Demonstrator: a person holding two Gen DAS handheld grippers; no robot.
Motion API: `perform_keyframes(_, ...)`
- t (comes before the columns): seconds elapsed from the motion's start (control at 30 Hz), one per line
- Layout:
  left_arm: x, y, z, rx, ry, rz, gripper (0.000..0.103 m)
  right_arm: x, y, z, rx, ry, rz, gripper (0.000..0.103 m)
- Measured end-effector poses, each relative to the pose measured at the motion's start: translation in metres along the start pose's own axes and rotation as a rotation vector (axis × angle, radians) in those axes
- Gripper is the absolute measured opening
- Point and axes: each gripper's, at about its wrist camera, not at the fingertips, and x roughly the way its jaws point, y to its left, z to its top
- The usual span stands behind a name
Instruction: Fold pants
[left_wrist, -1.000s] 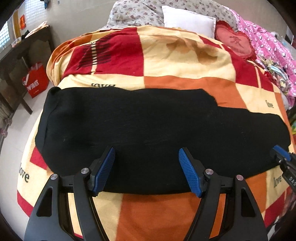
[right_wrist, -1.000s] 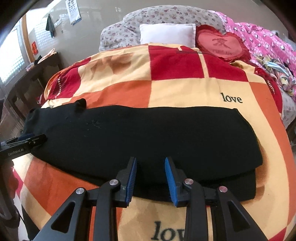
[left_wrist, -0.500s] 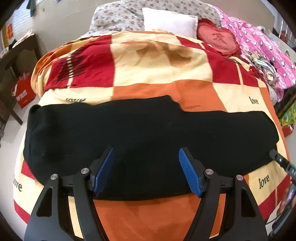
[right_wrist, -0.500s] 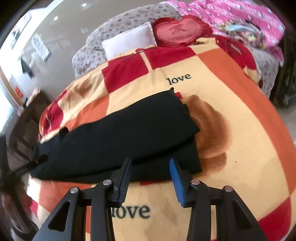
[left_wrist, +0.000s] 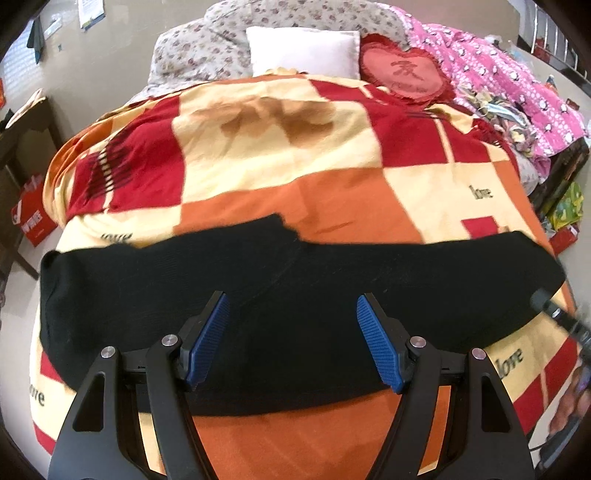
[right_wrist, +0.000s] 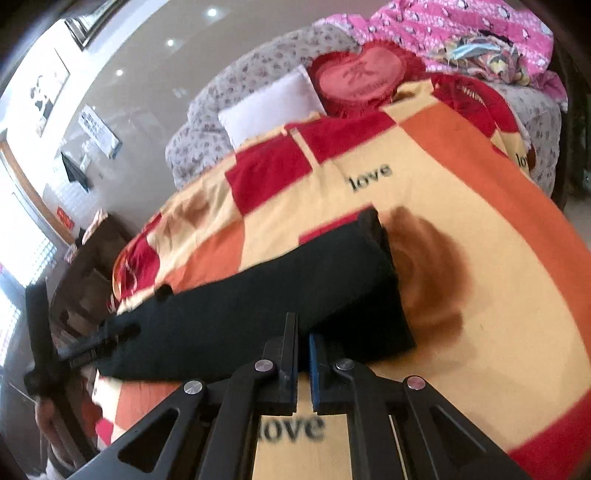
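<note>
Black pants (left_wrist: 295, 295) lie flat across the foot of a bed, folded lengthwise into a long band. My left gripper (left_wrist: 291, 339) is wide open above their near edge, holding nothing. In the right wrist view the pants (right_wrist: 258, 295) run from the leg ends at the right to the left. My right gripper (right_wrist: 303, 354) has its jaws nearly together at the pants' near edge, by the leg ends; a thin gap shows and I cannot tell whether cloth is pinched. The right gripper also shows blurred at the left wrist view's right edge (left_wrist: 557, 314).
The bed carries a checked red, orange and cream blanket (left_wrist: 295, 166). A white pillow (left_wrist: 303, 51), a red heart cushion (left_wrist: 402, 70) and a pink quilt (left_wrist: 517, 85) lie at the head. A dark table (left_wrist: 22, 129) and red bag (left_wrist: 33, 218) stand left.
My right gripper has swung toward the leg ends and its jaws have closed from open to nearly together at the pants' edge. My left gripper stayed open and drew back a little.
</note>
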Motion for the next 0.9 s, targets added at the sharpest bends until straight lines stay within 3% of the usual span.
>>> perform_keyframes(0.13,0.004,-0.022,0.009,0.047,0.001,-0.031,0.072,0.009,-0.009,-0.002,0.005,0.032,-0.007,0.011)
perform_keyframes(0.2,0.005,-0.038,0.013,0.083,0.002,-0.062,0.072,-0.003,-0.011,0.000,-0.015,0.005,-0.061,0.033)
perform_keyframes(0.3,0.012,-0.063,0.022,0.127,0.019,-0.134,0.072,-0.022,-0.025,-0.002,0.030,-0.021,-0.097,0.035)
perform_keyframes(0.37,0.019,-0.083,0.029,0.169,0.035,-0.187,0.072,-0.028,-0.034,-0.005,0.061,-0.016,-0.111,0.042)
perform_keyframes(0.6,0.061,-0.148,0.058,0.241,0.139,-0.347,0.072,-0.020,-0.040,-0.011,0.051,-0.020,-0.043,0.046)
perform_keyframes(0.9,0.098,-0.218,0.069,0.400,0.221,-0.377,0.072,-0.009,-0.037,-0.006,0.033,-0.049,0.016,0.048)
